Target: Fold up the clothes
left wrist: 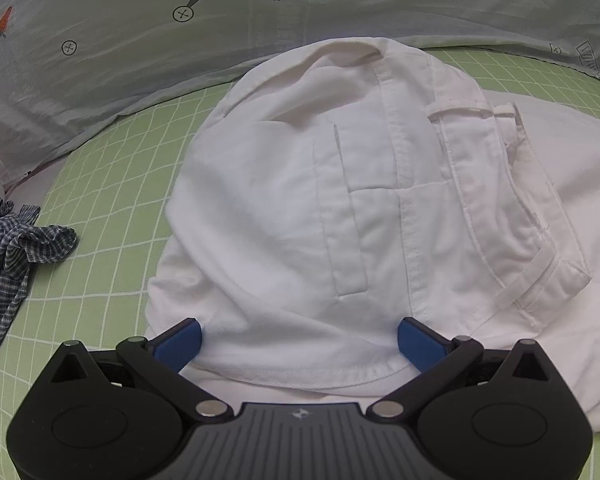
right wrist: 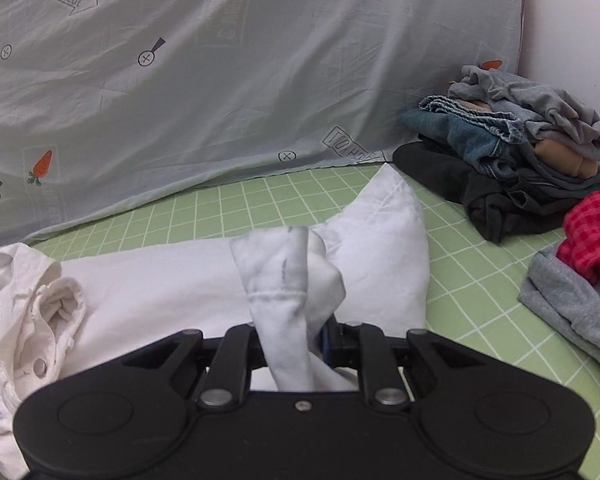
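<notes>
White trousers (right wrist: 284, 304); clothes pile (right wrist: 512, 160) beyond.

The right gripper (right wrist: 296, 340) is closed on a bunched hem of the white trousers (right wrist: 172, 280), which lie across the green grid sheet (right wrist: 480, 320), with a pile of folded clothes (right wrist: 512, 152) far right.

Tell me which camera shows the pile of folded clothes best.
The right wrist view: the pile sits in full sight at the right, on the green sheet by the wall. The left wrist view misses it, showing only the white trousers and a checked shirt.
</notes>
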### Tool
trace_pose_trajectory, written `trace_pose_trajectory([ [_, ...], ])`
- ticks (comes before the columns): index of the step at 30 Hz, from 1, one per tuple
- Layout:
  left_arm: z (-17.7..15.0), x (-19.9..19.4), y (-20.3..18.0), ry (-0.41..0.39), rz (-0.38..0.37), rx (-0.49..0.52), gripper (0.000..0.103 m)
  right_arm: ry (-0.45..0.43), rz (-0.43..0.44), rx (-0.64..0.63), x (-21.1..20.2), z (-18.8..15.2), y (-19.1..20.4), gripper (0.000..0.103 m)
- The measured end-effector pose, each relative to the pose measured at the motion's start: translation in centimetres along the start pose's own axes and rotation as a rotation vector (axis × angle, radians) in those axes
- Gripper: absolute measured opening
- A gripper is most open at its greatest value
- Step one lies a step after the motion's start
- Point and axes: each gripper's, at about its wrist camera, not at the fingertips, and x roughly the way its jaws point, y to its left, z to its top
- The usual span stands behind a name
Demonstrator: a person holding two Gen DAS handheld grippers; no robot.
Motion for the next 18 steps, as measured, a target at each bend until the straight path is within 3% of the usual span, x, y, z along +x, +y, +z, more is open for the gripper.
trace_pose_trajectory([
  [3, 0.0, 0.0, 0.0, -0.004, 0.0, -0.003, 0.103, -0.032, 0.105, -0.008, -0.8, 0.8, 2.0, 0.016],
  [6, -0.1, 0.0, 0.1, -0.009, -0.004, -0.006, 0.103, -0.01, 0.209, -0.077, -0.8, 0.2, 4.9, 0.016],
  [8, -0.1, 0.0, 0.1, -0.011, -0.006, -0.008, 0.103, 0.053, 0.267, -0.103, -0.1, -1.2, 6.2, 0.016],
  [11, -0.1, 0.0, 0.2, -0.014, -0.011, -0.012, 0.103, 0.195, 0.265, -0.153, 1.9, -4.5, 7.6, 0.017],
  [14, -0.1, 0.0, 0.2, -0.018, -0.014, -0.013, 0.103, 0.195, 0.273, -0.135, 1.6, -4.5, 7.4, 0.017],
  [18, -0.2, 0.0, 0.0, -0.021, -0.009, -0.016, 0.103, 0.07, 0.312, -0.207, -0.9, -2.6, 8.4, 0.017],
])
